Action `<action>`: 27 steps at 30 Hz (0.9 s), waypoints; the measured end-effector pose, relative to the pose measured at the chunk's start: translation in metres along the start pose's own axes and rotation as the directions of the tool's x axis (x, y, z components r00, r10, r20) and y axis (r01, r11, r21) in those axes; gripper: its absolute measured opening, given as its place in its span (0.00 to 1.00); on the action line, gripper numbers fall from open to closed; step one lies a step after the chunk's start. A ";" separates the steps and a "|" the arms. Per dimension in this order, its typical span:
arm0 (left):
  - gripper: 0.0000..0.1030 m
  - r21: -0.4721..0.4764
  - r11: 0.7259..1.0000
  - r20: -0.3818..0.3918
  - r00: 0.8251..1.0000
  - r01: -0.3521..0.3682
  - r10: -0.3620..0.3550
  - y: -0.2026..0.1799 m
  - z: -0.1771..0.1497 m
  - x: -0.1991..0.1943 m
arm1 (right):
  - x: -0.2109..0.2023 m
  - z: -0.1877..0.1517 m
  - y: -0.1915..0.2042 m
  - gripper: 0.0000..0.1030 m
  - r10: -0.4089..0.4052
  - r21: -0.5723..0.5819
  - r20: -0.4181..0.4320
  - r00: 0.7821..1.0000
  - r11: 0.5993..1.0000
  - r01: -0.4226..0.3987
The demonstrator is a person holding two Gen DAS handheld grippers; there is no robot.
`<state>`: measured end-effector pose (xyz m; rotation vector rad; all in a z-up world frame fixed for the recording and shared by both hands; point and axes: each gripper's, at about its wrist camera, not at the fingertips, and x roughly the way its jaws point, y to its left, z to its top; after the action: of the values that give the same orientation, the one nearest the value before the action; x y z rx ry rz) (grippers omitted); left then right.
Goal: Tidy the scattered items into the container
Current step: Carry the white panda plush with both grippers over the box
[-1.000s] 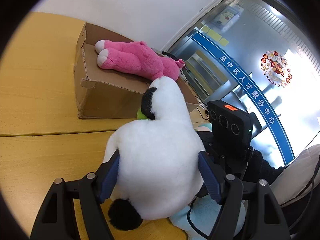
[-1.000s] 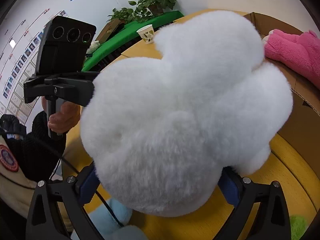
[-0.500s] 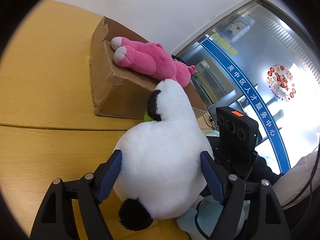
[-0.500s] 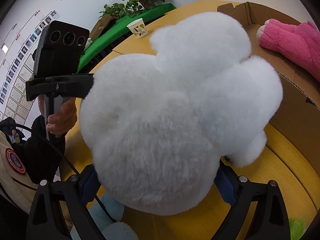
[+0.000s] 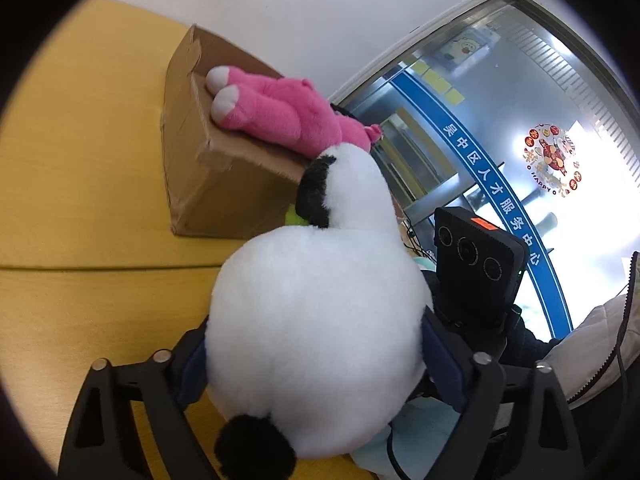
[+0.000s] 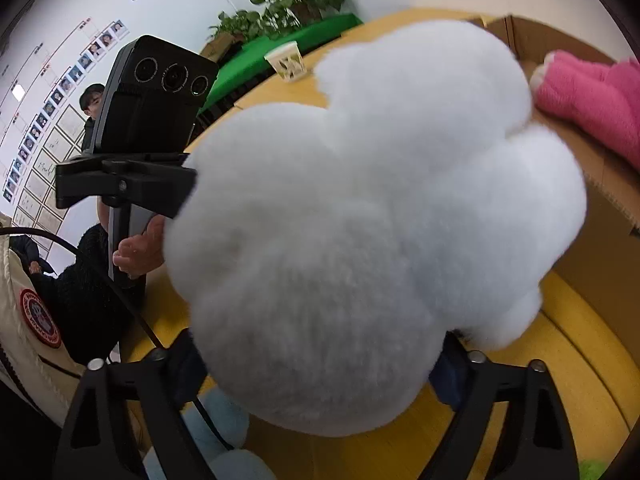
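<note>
A: On the left wrist view, what's changed?

B: My left tool is clamped on the white plush, which has risen off the table and closer to the box than a second ago. The pink toy lies across the box rim.

A: And the right wrist view?

B: My right tool is clamped on the plush too: round, fluffy, squashy. The box is stiff, torn-edged cardboard. Both tools carry it boxward.
</note>
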<state>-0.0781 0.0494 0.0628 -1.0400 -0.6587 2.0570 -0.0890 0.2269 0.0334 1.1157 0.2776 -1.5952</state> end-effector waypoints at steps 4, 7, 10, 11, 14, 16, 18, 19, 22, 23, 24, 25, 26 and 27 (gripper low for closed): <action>0.78 0.021 1.000 0.028 1.000 0.003 -0.003 -0.018 0.004 -0.014 | -0.013 0.005 0.015 0.79 -0.039 -0.046 0.046 0.998 0.998 0.041; 0.77 0.055 0.998 0.061 0.998 0.009 -0.012 -0.038 0.012 -0.024 | -0.031 0.011 0.029 0.78 -0.064 -0.097 0.079 0.995 0.993 0.071; 0.77 0.106 0.994 0.084 0.996 0.005 -0.014 -0.060 0.028 -0.027 | -0.053 0.018 0.041 0.78 -0.096 -0.134 0.118 0.988 0.985 0.111; 0.77 0.125 0.992 0.089 0.996 0.006 -0.017 -0.068 0.035 -0.026 | -0.060 0.021 0.043 0.78 -0.106 -0.141 0.127 0.986 0.982 0.124; 0.77 0.165 0.986 0.100 0.994 0.027 -0.044 -0.083 0.061 -0.022 | -0.084 0.032 0.046 0.78 -0.152 -0.167 0.152 0.977 0.970 0.177; 0.77 0.175 0.983 0.113 0.991 0.045 -0.066 -0.089 0.081 -0.017 | -0.102 0.045 0.045 0.79 -0.200 -0.193 0.163 0.966 0.954 0.230; 0.77 0.183 0.981 0.130 0.988 0.060 -0.085 -0.091 0.105 -0.010 | -0.117 0.062 0.039 0.79 -0.240 -0.221 0.169 0.956 0.936 0.274; 0.77 0.180 0.981 0.138 0.986 0.069 -0.094 -0.090 0.117 -0.007 | -0.123 0.071 0.036 0.79 -0.256 -0.235 0.167 0.952 0.928 0.290; 0.77 0.144 0.985 0.161 0.980 0.091 -0.114 -0.079 0.146 0.002 | -0.138 0.103 0.018 0.79 -0.287 -0.285 0.153 0.946 0.903 0.321; 0.77 0.120 0.988 0.173 0.978 0.099 -0.119 -0.072 0.155 0.007 | -0.140 0.112 0.010 0.80 -0.287 -0.294 0.144 0.947 0.901 0.318; 0.77 0.095 0.990 0.183 0.976 0.105 -0.121 -0.064 0.163 0.012 | -0.141 0.124 0.000 0.80 -0.287 -0.305 0.139 0.948 0.898 0.317; 0.77 0.072 0.992 0.189 0.975 0.107 -0.119 -0.056 0.168 0.016 | -0.141 0.132 -0.007 0.80 -0.288 -0.311 0.139 0.948 0.896 0.318; 0.77 0.045 0.994 0.193 0.975 0.104 -0.111 -0.044 0.173 0.022 | -0.138 0.140 -0.015 0.80 -0.288 -0.313 0.134 0.948 0.896 0.316; 0.78 0.021 0.995 0.194 0.976 0.097 -0.099 -0.033 0.176 0.028 | -0.135 0.147 -0.026 0.80 -0.289 -0.312 0.121 0.950 0.897 0.313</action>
<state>-0.2239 0.0716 0.1685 -0.7891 -0.7811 2.0896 -0.1943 0.2216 0.2051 0.7806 0.6707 -1.7768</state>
